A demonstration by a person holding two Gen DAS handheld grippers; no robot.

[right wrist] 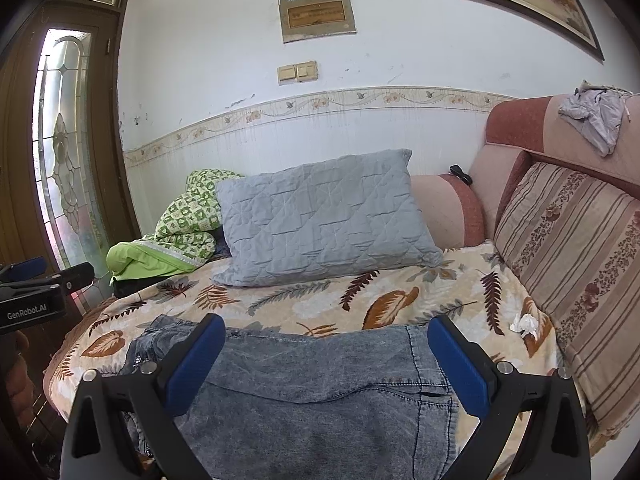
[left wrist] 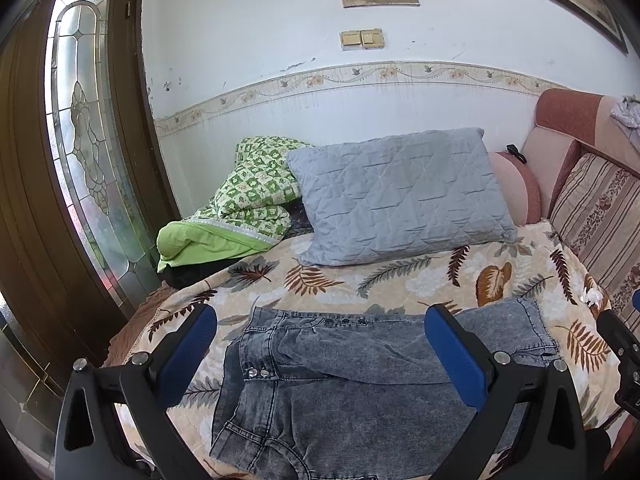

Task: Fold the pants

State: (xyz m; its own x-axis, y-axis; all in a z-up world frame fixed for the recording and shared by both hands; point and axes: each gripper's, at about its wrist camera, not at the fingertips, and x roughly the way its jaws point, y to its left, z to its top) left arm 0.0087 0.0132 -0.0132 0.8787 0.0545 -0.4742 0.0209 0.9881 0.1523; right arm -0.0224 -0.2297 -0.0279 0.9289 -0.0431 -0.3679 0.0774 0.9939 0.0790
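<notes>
Grey acid-washed pants [left wrist: 360,380] lying folded on the leaf-print blanket [left wrist: 420,276] of the sofa bed, waistband with metal snaps [left wrist: 256,371] toward the left, a folded layer laid crosswise over the top, hem edge [left wrist: 536,320] toward the right. Same pants [right wrist: 312,392] filling the lower middle of the right wrist view, stitched seam running down the right part.

Left claw [left wrist: 320,344] spread wide, blue pads [left wrist: 192,354] well apart, hovering over the pants with nothing between them. Right claw [right wrist: 326,356] likewise wide apart, blue pads [right wrist: 460,368] on either side of the denim, gripping nothing. Left claw body [right wrist: 36,292] seen at the left edge of the right wrist view; part of the right claw [left wrist: 624,344] at the right edge of the left wrist view.

Behind the pants, grey quilted pillow [left wrist: 400,196] propped against the wall, green patterned quilt [left wrist: 248,204] bundled beside it to the left. Striped cushion [right wrist: 576,264] along the right side, crumpled white tissue [right wrist: 526,325] on the blanket near it. Wooden door with leaded glass [left wrist: 80,140] at far left.
</notes>
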